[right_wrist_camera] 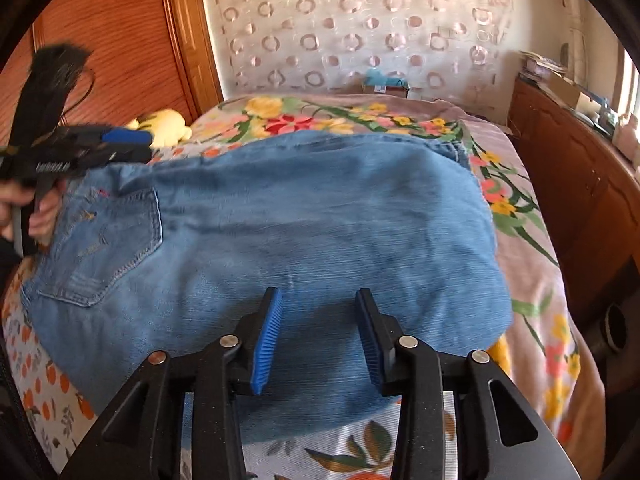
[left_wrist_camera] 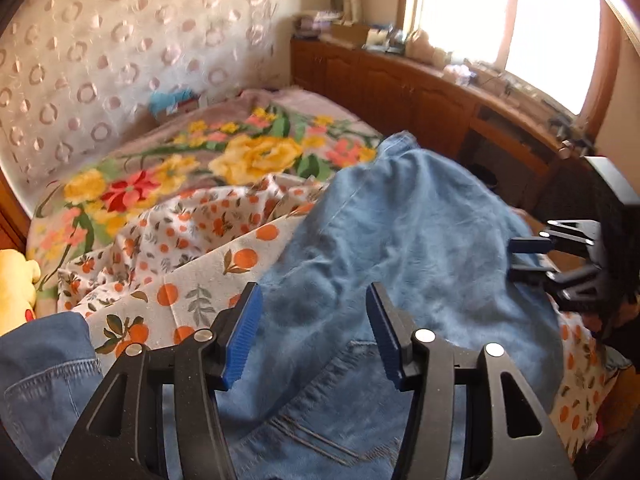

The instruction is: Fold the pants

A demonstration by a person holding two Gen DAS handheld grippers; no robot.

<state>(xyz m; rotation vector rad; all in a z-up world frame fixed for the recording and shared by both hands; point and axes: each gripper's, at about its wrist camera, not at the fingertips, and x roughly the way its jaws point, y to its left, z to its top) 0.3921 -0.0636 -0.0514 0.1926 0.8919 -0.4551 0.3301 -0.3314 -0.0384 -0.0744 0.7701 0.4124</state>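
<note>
A: Where are the jeans [right_wrist_camera: 280, 216]?

B: Spread over the bed, partly on an orange-print sheet [left_wrist_camera: 188, 276] and partly on the flowered blanket [right_wrist_camera: 532, 248]. From the right wrist you get them almost whole: a broad blue mound with a back pocket [right_wrist_camera: 108, 248] facing up at the left.

A: And from the left wrist?

B: Closer in. Denim fills the lower middle, and a separate flap with a stitched hem shows at the lower left corner. That view also takes in the bright window [left_wrist_camera: 504, 20] and the long wooden cabinet [left_wrist_camera: 420, 92] under it with clutter on top; the right wrist catches only the cabinet's end.

A: The tongs?

B: The left gripper [left_wrist_camera: 314, 336] stands with its jaws apart above the denim, nothing between the blue pads [left_wrist_camera: 244, 340]. The right gripper [right_wrist_camera: 318, 340] also has its jaws parted over the cloth, pressing on nothing. Each shows in the other's view at the edge of the jeans, blurred.

A: Anything one view has alone?

B: The right wrist shows a hand [right_wrist_camera: 44, 216] under the left gripper and a wooden door [right_wrist_camera: 108, 40] behind. Both catch a yellow soft toy [right_wrist_camera: 168, 124].

A: Containers?

B: A small box [right_wrist_camera: 386, 82] at the head of the bed against the patterned curtain, something blue in it; I cannot tell what.
</note>
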